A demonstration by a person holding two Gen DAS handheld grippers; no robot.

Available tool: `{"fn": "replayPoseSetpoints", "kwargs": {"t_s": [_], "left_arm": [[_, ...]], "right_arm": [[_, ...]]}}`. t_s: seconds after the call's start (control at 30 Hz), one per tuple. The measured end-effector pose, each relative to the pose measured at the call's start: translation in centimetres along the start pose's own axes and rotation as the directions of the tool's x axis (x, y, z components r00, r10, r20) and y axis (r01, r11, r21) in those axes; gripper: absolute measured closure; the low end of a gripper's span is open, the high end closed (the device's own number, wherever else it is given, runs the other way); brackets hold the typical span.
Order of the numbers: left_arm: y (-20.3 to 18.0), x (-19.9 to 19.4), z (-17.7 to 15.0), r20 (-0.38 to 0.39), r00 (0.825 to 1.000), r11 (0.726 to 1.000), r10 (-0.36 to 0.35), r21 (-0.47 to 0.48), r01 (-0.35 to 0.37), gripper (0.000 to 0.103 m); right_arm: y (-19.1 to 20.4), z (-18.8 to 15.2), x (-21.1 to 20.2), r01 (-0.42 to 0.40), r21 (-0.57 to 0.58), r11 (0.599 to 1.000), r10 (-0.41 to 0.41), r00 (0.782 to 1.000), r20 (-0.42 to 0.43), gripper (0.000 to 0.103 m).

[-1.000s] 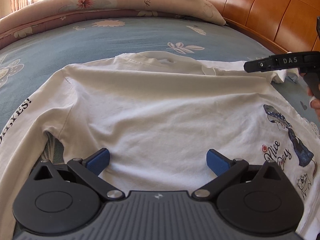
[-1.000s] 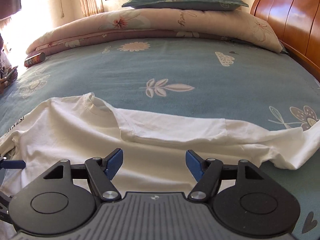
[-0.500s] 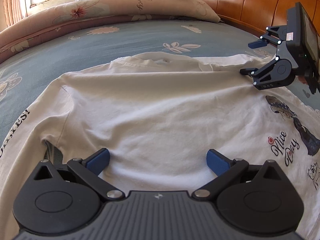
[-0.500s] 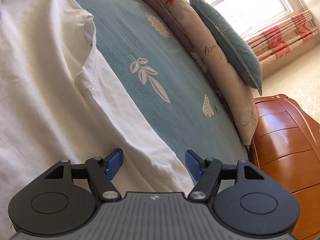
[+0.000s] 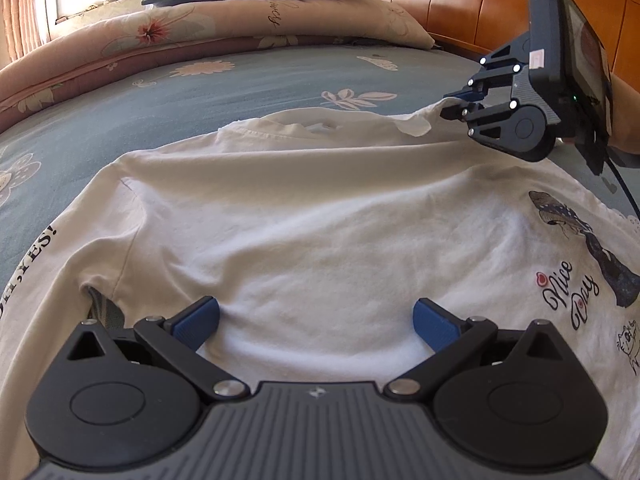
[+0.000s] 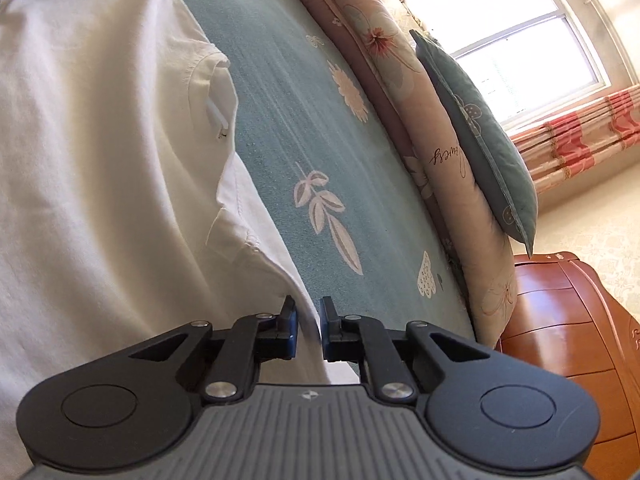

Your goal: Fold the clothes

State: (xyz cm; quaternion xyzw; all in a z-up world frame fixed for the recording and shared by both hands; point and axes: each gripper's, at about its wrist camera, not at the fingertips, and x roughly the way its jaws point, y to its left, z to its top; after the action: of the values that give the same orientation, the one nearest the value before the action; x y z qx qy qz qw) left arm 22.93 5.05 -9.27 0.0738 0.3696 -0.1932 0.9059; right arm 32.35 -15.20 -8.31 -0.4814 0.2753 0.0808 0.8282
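The shirt (image 5: 320, 240) runs off the left, right and bottom edges of the left wrist view, so the black lettering on its sleeve (image 5: 24, 276) at the left edge is cut and only partly readable. The small cat print (image 5: 628, 344) at lower right is cropped and too small to make out. In the right wrist view the shirt's edge passes behind the right tool (image 6: 309, 320), whose body hides the cloth below.
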Motion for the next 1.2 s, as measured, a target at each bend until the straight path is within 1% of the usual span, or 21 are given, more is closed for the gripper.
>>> {"fn": "replayPoseSetpoints", "kwargs": {"t_s": [0.03, 0.1, 0.2, 0.23, 0.37, 0.43, 0.57, 0.7, 0.77, 0.8, 0.83, 0.87, 0.93, 0.97, 1.0, 1.07, 1.13, 1.17, 1.2], "left_arm": [[0.0, 0.0, 0.0, 0.0, 1.0, 1.0, -0.001, 0.002, 0.001, 0.001], [0.1, 0.0, 0.0, 0.002, 1.0, 1.0, -0.005, 0.002, 0.005, 0.001], [0.1, 0.0, -0.1, 0.006, 1.0, 1.0, -0.008, 0.006, 0.008, 0.001], [0.1, 0.0, -0.1, 0.007, 1.0, 1.0, -0.01, 0.007, 0.01, 0.001], [0.3, -0.1, -0.1, 0.006, 1.0, 1.0, -0.023, 0.013, 0.022, 0.001], [0.5, -0.2, -0.1, 0.009, 0.999, 0.999, -0.035, -0.002, 0.035, 0.001], [1.6, -0.5, 0.2, 0.026, 0.997, 0.993, -0.077, -0.085, 0.079, 0.001], [2.1, -0.5, 0.1, 0.036, 0.995, 0.989, -0.095, -0.108, 0.098, 0.001], [1.9, -0.5, 0.1, 0.037, 0.995, 0.991, -0.089, -0.095, 0.092, 0.001], [1.8, -0.5, 0.0, 0.036, 0.996, 0.992, -0.085, -0.086, 0.087, 0.001], [1.6, -0.5, 0.0, 0.035, 0.996, 0.994, -0.08, -0.076, 0.082, 0.001], [1.6, -0.5, 0.0, 0.034, 0.997, 0.995, -0.076, -0.07, 0.078, 0.001], [1.5, -0.5, 0.0, 0.031, 0.997, 0.995, -0.071, -0.065, 0.073, 0.001], [1.4, -0.5, 0.0, 0.03, 0.997, 0.995, -0.069, -0.063, 0.071, 0.001], [1.4, -0.5, 0.0, 0.03, 0.997, 0.996, -0.069, -0.063, 0.07, 0.001], [1.4, -0.5, 0.0, 0.03, 0.997, 0.996, -0.067, -0.064, 0.068, 0.001], [1.3, -0.5, 0.0, 0.029, 0.998, 0.996, -0.062, -0.059, 0.063, 0.001], [1.2, -0.4, 0.0, 0.029, 0.998, 0.997, -0.059, -0.057, 0.061, 0.001], [1.1, -0.4, 0.0, 0.029, 0.998, 0.997, -0.055, -0.051, 0.057, 0.001]], "right_arm": [[-0.5, 0.2, 0.5, 0.015, 0.015, 1.0, -0.015, 1.0, -0.006, 0.093], [-1.3, 0.6, 1.6, 0.032, 0.023, 0.999, -0.032, 0.999, -0.018, 0.093], [-2.3, 1.2, 2.9, 0.035, 0.061, 0.998, -0.033, 0.999, -0.029, 0.094], [-2.6, 1.5, 3.4, 0.041, 0.073, 0.997, -0.038, 0.999, -0.031, 0.095], [-3.6, 2.0, 5.5, 0.061, 0.089, 0.994, -0.056, 0.997, -0.053, 0.098], [-4.0, 2.0, 6.4, 0.076, 0.111, 0.991, -0.069, 0.995, -0.067, 0.098], [-5.0, 1.5, 8.2, 0.09, 0.164, 0.982, -0.074, 0.992, -0.101, 0.098], [-5.0, 1.2, 10.1, 0.068, 0.204, 0.977, -0.04, 0.99, -0.139, 0.098], [-4.7, 1.0, 10.7, 0.082, 0.218, 0.973, -0.047, 0.985, -0.163, 0.096], [-4.8, 0.7, 10.6, 0.081, 0.234, 0.969, -0.043, 0.986, -0.162, 0.095], [-5.1, 0.4, 10.1, 0.07, 0.261, 0.963, -0.03, 0.988, -0.153, 0.09], [-5.6, 0.0, 9.5, 0.057, 0.291, 0.955, -0.015, 0.989, -0.145, 0.079], [-6.7, -1.0, 7.6, 0.023, 0.367, 0.93, 0.025, 0.992, -0.127, 0.067], [-7.3, -1.6, 6.7, -0.004, 0.411, 0.912, 0.057, 0.992, -0.117, 0.066], [-7.9, -2.3, 5.6, -0.047, 0.466, 0.883, 0.108, 0.989, -0.104, 0.066], [-8.8, -3.9, 3.6, -0.139, 0.582, 0.801, 0.22, 0.973, -0.07, 0.062], [-9.1, -5.6, 2.0, -0.215, 0.677, 0.704, 0.316, 0.948, -0.028, 0.059], [-9.3, -6.1, 2.1, -0.225, 0.704, 0.674, 0.333, 0.943, -0.018, 0.055], [-9.6, -6.3, 2.8, -0.215, 0.718, 0.662, 0.329, 0.944, -0.021, 0.055]]}}
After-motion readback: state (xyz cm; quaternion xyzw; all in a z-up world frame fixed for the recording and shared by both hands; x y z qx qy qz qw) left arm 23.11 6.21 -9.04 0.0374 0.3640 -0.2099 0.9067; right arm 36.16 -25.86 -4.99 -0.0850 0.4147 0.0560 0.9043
